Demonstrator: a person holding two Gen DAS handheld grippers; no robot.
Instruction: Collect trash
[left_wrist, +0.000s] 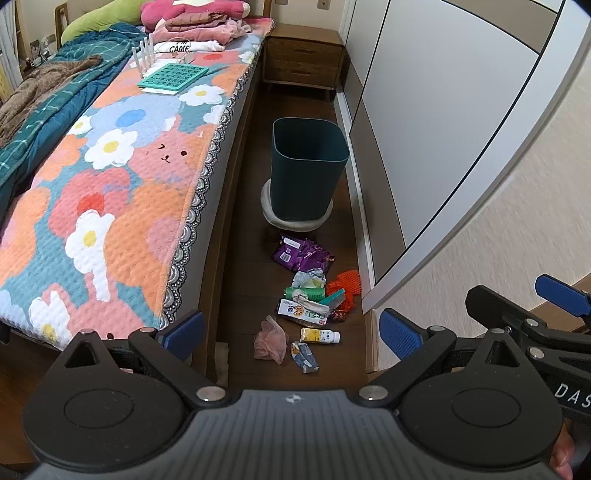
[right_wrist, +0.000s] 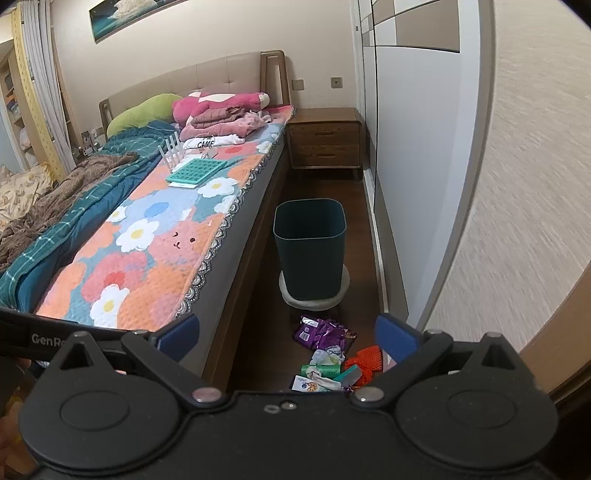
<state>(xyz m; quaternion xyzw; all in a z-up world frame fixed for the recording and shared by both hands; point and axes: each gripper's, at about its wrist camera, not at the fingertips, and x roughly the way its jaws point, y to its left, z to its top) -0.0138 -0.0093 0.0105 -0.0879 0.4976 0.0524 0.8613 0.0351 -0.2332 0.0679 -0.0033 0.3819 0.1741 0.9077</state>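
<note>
Dark wood floor (left_wrist: 255, 266) runs between the floral bedspread (left_wrist: 122, 206) and the wardrobe (left_wrist: 436, 110). My left gripper (left_wrist: 291, 334) is spread wide and holds nothing; my right gripper (right_wrist: 288, 336) is likewise released and empty. Both hang above the trash pile (left_wrist: 310, 295): purple wrapper (left_wrist: 301, 253), orange net (left_wrist: 345, 282), small bottle (left_wrist: 319, 336). It lies just before the teal bin (left_wrist: 308, 166). A white shirt (right_wrist: 212, 141) reads "GAME".

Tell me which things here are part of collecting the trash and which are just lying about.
For the job: bin, purple wrapper, orange net, small bottle, pink net.
Lying about: green board, folded clothes, nightstand.
</note>
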